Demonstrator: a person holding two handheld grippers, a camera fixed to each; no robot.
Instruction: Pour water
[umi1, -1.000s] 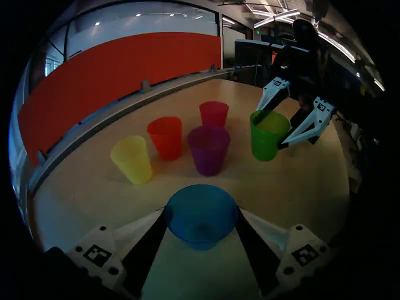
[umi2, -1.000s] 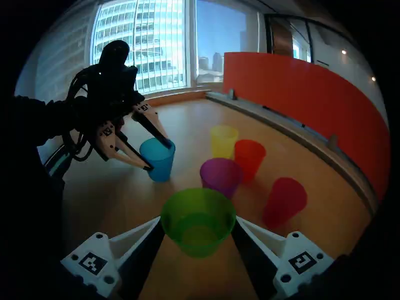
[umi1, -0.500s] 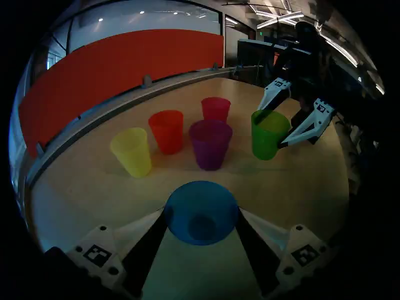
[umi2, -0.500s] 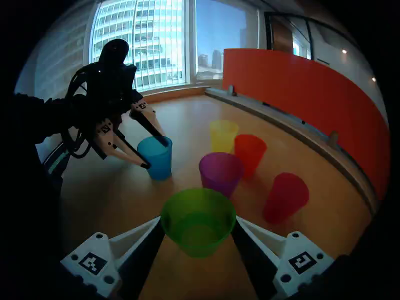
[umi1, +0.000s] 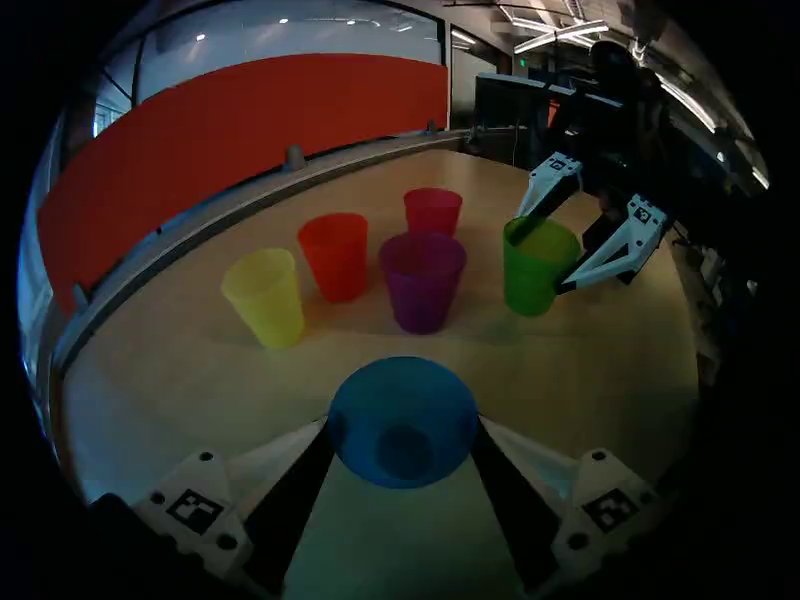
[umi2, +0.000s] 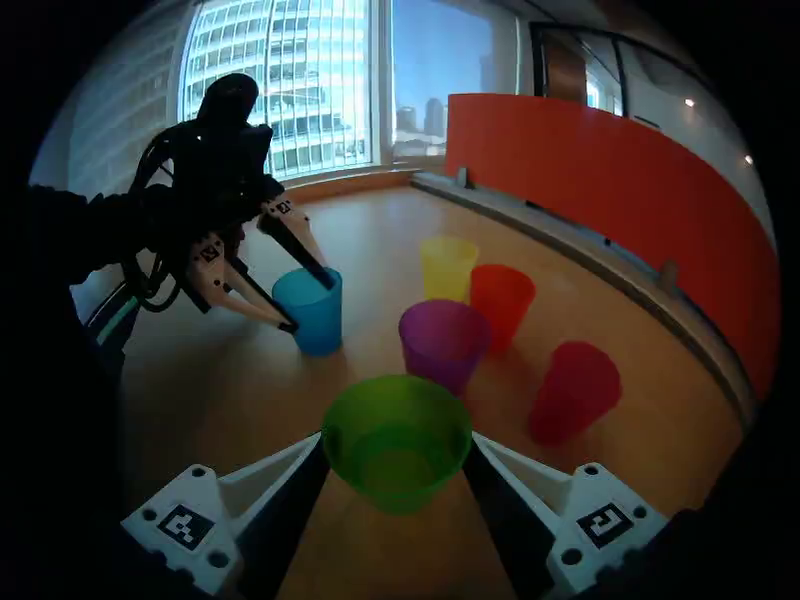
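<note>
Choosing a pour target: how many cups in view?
6. Blue cup in left gripper, green cup in right gripper; yellow cup, orange cup, purple cup, pink cup grouped between. None seems hidden.

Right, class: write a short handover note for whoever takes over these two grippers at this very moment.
Left gripper: shut on the blue cup, cup upright.
Right gripper: shut on the green cup, cup upright.
Between them on the table stand the yellow cup, orange cup, purple cup and pink cup, all untouched.
Done: both cups gripped. No pour is under way, and I cannot tell whether either cup holds water.
Left: probably bring the held cups together and tilt one into the other.
</note>
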